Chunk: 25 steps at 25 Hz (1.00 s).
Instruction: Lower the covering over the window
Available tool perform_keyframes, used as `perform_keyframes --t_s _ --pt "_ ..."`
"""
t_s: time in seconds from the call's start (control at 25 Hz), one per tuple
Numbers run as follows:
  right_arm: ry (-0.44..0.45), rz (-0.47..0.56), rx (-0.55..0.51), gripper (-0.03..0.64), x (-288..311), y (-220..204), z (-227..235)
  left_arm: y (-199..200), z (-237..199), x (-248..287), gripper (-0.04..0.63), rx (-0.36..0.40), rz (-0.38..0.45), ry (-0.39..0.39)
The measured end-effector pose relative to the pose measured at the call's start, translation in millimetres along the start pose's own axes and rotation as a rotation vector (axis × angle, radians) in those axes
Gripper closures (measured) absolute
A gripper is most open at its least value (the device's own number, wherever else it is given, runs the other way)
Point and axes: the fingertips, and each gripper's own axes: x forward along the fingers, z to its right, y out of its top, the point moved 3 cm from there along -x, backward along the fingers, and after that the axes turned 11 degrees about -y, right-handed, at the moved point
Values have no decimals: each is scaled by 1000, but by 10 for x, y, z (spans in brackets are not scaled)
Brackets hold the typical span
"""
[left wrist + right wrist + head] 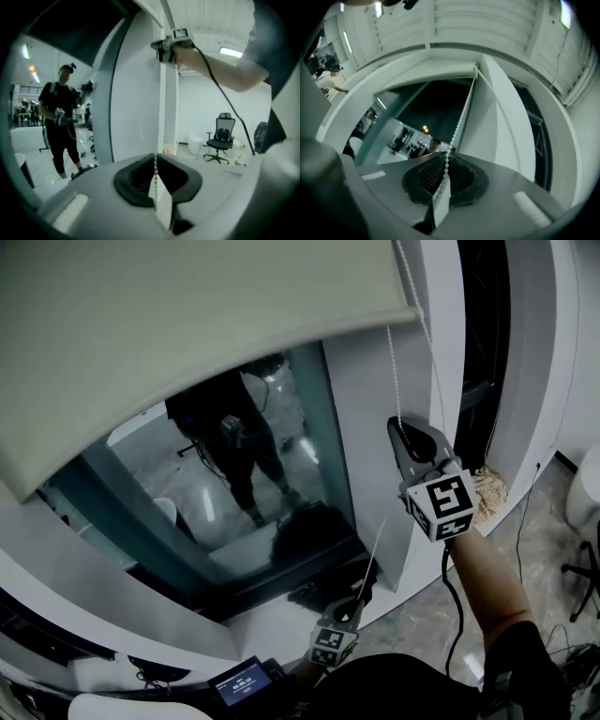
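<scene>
A pale roller blind [187, 324] covers the upper part of the window [281, 484]; dark glass shows below it. A white bead chain [395, 371] hangs down beside the window frame's right edge. High up, my right gripper [403, 432] is shut on this chain, and in the right gripper view the beads run up from the closed jaws [449, 153] toward the top of the frame. Lower down, my left gripper [360, 596] is shut on the same chain [155, 165], which rises from its jaws [155, 157] toward the right gripper [165, 48].
A white wall panel [375, 456] stands right of the window. The glass reflects a person [234, 442]. An office chair [220, 136] and a white bin [194, 144] stand on the floor to the right. A small screen device [244, 681] sits below.
</scene>
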Motion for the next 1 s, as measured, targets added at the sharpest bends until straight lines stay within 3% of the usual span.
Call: perform_keyframes --t_s 0.08,0.16,0.24,0.32,0.4,0.52,0.6,0.68,0.76,0.88,1.0 --pt "-33 -125 -46 615 -337 -712 -3 180 53 -68 578 0 54 15" --pt "-91 -247 -97 615 -780 -1355 79 381 168 -67 578 11 84 -24" --pt "-159 -376 -83 614 -1256 -1896 264 572 273 -29 578 40 114 -65" --pt "-173 -470 -62 615 -1713 -2222 305 815 366 9 578 60 170 -100" --pt "-83 -552 -85 615 -2074 -2427 69 1225 457 52 577 58 251 -149" --pt "136 -617 -90 615 -2598 -2660 -570 1881 590 150 565 55 405 -216" --pt "257 -546 101 615 -2693 -2537 -982 2228 585 253 565 76 488 -222" --pt "336 -468 265 615 -2487 -2261 -1226 2632 542 341 538 19 596 -271" --pt "381 -436 273 615 -2390 -2066 -1314 2963 598 279 484 -41 706 -360" --pt "346 -474 340 615 -2467 -2134 -1216 3139 723 25 473 -111 813 -545" --pt "326 -479 467 615 -2480 -2184 -1070 3087 703 -35 429 -410 866 -823"
